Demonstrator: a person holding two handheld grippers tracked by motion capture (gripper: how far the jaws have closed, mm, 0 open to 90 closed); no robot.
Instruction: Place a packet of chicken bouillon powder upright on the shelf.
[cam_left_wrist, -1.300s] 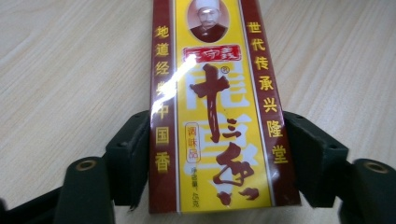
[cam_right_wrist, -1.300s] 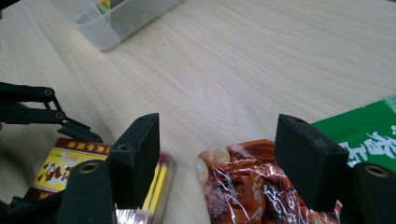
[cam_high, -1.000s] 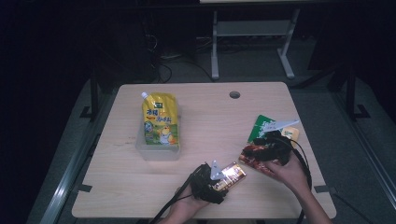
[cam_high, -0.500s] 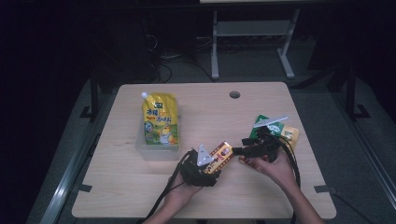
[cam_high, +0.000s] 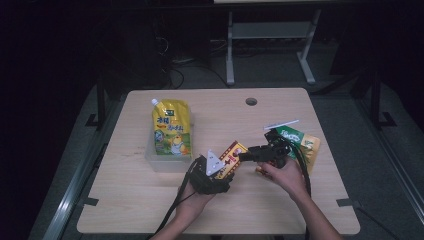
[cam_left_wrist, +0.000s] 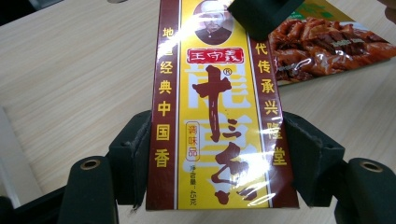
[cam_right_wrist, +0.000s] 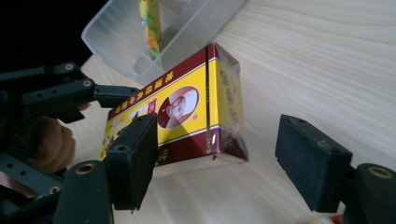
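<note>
Currently the left gripper (cam_high: 223, 167) clamps a yellow-and-maroon spice box (cam_left_wrist: 219, 107) by its two long edges; in the left gripper view both pads press on the box sides, so the hold looks firm. High view puts the box just below centre of frame, lifted off the wooden table (cam_high: 300, 210), its far end pointing up and right toward the right gripper (cam_high: 248, 156).

Right gripper: jaws have just been closing a little, yet in the right gripper view they stand apart with the box end between them, neither pad pressing on it. One pad sits against the printed face; the other is well off the far side.

Clear plastic bin (cam_high: 165, 159) lies left of centre, with a yellow spouted pouch (cam_high: 171, 127) standing in it. Snack packets (cam_high: 302, 145) lie at right, under the right hand.

Judgement: step in hand looks like a hand-over or a two-handed steadying of the box.
- Centre the box end between the right pads before closing.
- Close on the flat faces, not a corner; the cellophane wrap looks slippery.
- Left grip should hold until the right one is firm.
</note>
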